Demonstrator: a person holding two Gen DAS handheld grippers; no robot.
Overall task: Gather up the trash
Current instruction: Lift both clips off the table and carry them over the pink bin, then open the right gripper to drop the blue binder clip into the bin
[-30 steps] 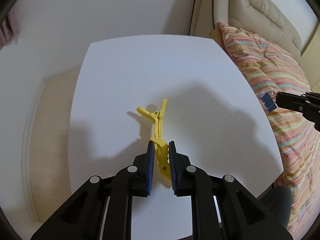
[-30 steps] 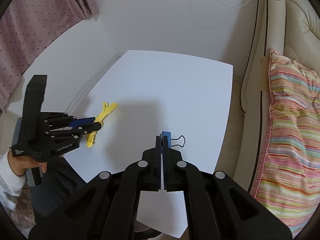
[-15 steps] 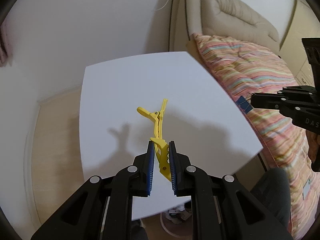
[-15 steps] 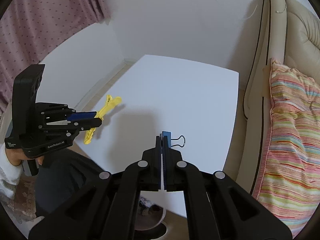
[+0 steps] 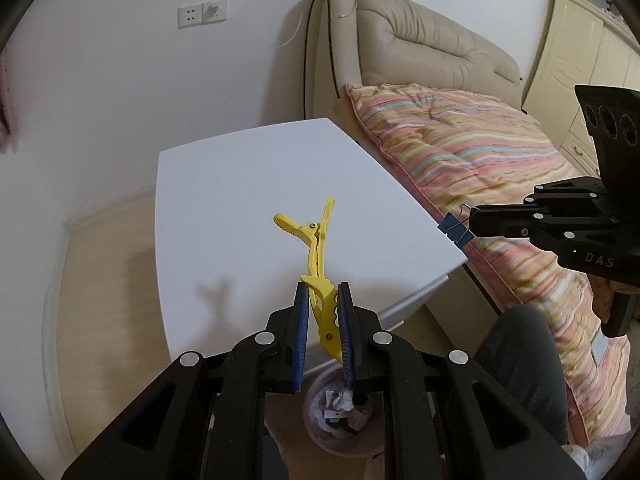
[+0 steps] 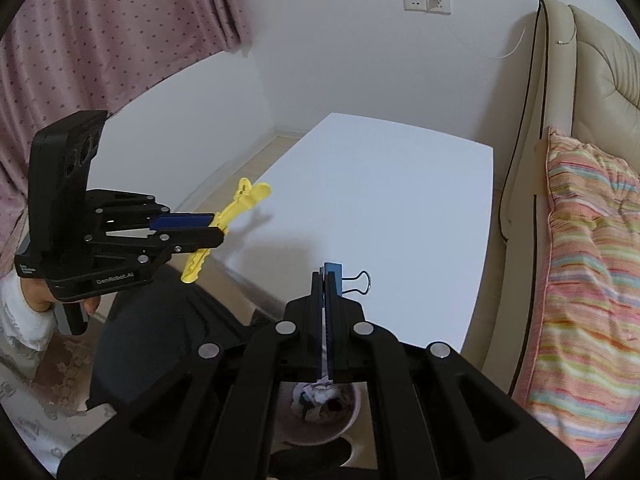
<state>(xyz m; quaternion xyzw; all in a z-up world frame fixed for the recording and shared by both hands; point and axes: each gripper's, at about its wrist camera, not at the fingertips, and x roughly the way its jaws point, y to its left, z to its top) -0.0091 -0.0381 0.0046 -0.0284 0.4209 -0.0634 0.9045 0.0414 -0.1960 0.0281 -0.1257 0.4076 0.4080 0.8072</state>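
Jaws clamped on both sides: left gripper (image 5: 323, 320) pinching a yellow clip (image 5: 316, 256) by its lower half between blue pads (image 5: 301, 336), right gripper (image 6: 325, 292) squeezed tight on a blue binder clip (image 6: 334, 280), wire loop jutting out to the side. Both clips held in the air over the near edge of the white table (image 5: 248, 200), neither touching its top. Below that near edge, on the floor, a pinkish bin (image 6: 320, 420) with crumpled scraps inside, seen under both sets of fingers. Seen from the right wrist, yellow clip poking up and forward out of the left gripper, over the table's near left corner; a hand (image 6: 40, 300) in a white sleeve gripping the handle. Dark trouser leg (image 5: 520, 360) beside the bin. Right of the table, a striped quilt (image 5: 480, 152) on a beige sofa (image 5: 420, 40), pressed close to the table's edge. Beyond the table, a white wall with a socket (image 6: 426, 0); left of it, a pink dotted curtain (image 6: 100, 32).
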